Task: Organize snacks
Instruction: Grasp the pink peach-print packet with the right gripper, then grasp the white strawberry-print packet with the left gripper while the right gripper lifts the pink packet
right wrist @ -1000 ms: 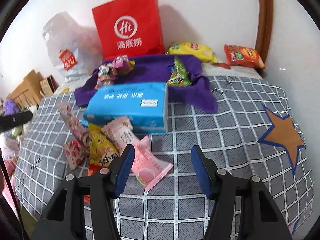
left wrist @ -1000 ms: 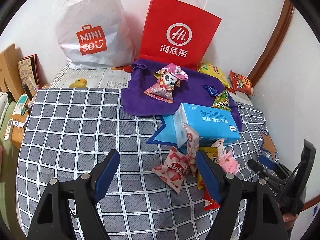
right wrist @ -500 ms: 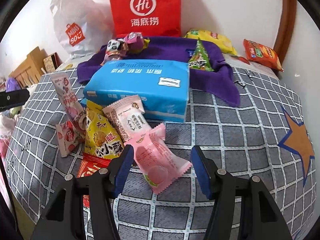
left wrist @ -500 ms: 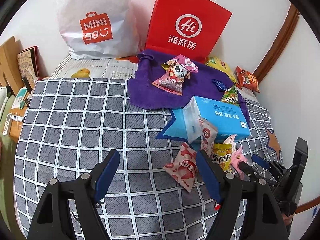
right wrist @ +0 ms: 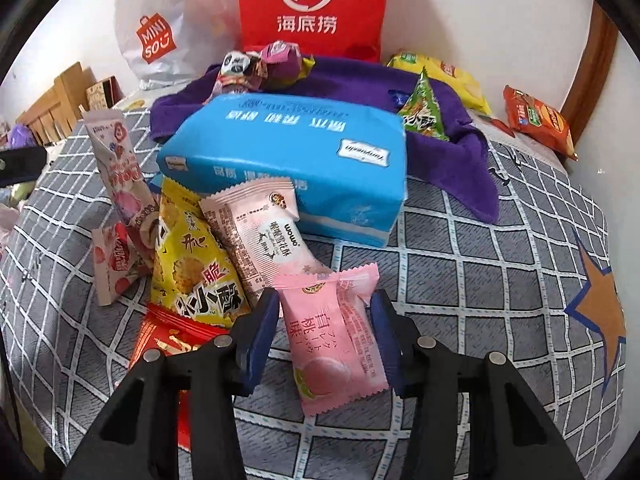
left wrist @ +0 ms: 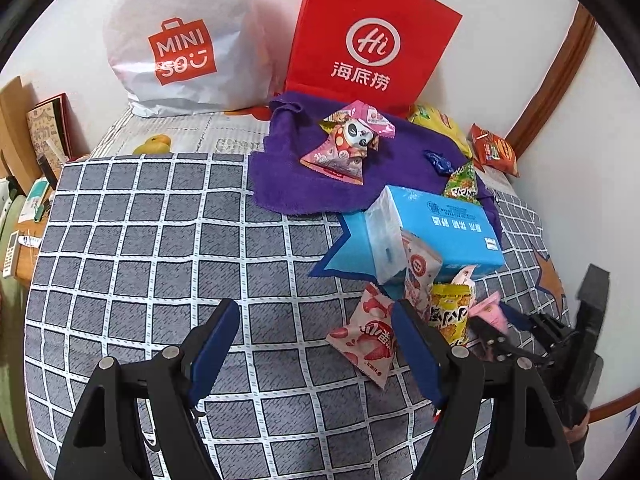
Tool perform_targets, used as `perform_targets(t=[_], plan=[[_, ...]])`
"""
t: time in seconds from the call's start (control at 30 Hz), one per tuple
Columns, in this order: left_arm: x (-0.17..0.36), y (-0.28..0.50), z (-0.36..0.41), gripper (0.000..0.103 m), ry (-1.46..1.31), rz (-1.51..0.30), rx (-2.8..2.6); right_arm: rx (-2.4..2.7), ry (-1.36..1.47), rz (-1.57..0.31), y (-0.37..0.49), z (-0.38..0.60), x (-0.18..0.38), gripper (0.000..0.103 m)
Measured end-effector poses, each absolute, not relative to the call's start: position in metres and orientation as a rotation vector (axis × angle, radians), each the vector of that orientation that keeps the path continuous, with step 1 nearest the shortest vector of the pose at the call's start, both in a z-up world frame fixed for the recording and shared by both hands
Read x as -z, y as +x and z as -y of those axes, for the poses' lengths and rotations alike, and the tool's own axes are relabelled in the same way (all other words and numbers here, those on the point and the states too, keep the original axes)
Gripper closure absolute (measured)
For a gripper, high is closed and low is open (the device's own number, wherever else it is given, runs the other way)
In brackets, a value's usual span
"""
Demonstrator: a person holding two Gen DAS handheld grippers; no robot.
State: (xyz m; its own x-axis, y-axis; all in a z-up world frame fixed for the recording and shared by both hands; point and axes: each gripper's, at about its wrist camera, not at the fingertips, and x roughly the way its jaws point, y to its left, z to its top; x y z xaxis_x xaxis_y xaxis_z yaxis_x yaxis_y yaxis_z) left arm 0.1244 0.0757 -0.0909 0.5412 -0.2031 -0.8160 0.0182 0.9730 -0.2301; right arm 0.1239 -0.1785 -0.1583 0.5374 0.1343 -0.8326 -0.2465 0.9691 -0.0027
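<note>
The right claw (right wrist: 324,328) is open around the pink snack (right wrist: 336,336) lying on the bed (right wrist: 480,280), and the slippery wrapper might slide out when it squeezes, while the left claw (left wrist: 316,344) waits open and empty.

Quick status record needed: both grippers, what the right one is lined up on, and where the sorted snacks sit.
right gripper: open, fingers either side of the pink peach snack pack, not closed on it
left gripper: open, empty, above the checked cloth
unsorted pile: against the blue tissue pack
sorted spot: purple towel, several snacks on it
</note>
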Motion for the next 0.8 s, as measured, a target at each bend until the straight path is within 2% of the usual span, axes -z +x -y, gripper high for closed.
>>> perform_targets(t=[0.07, 0.37, 0.6, 0.7, 0.8], plan=[[0.095, 0.126, -0.072, 0.027, -0.193, -1.001, 0.134, -0.207, -0.1, -0.957, 0.121, 0.188, 0.154, 0.06], [0.119, 0.135, -0.05, 0.027, -0.12, -1.053, 0.141, -0.124, -0.04, -0.975, 0.126, 0.228, 0.166, 0.06], [0.143, 0.144, -0.032, 0.027, -0.085, -1.107, 0.172, -0.138, -0.032, -1.005, 0.128, 0.23, 0.176, 0.054], [0.148, 0.146, -0.024, 0.027, -0.058, -1.114, 0.189, -0.137, -0.041, -1.013, 0.123, 0.233, 0.177, 0.047], [0.154, 0.148, -0.014, 0.027, -0.022, -1.121, 0.208, -0.135, -0.028, -1.003, 0.118, 0.237, 0.179, 0.047]])
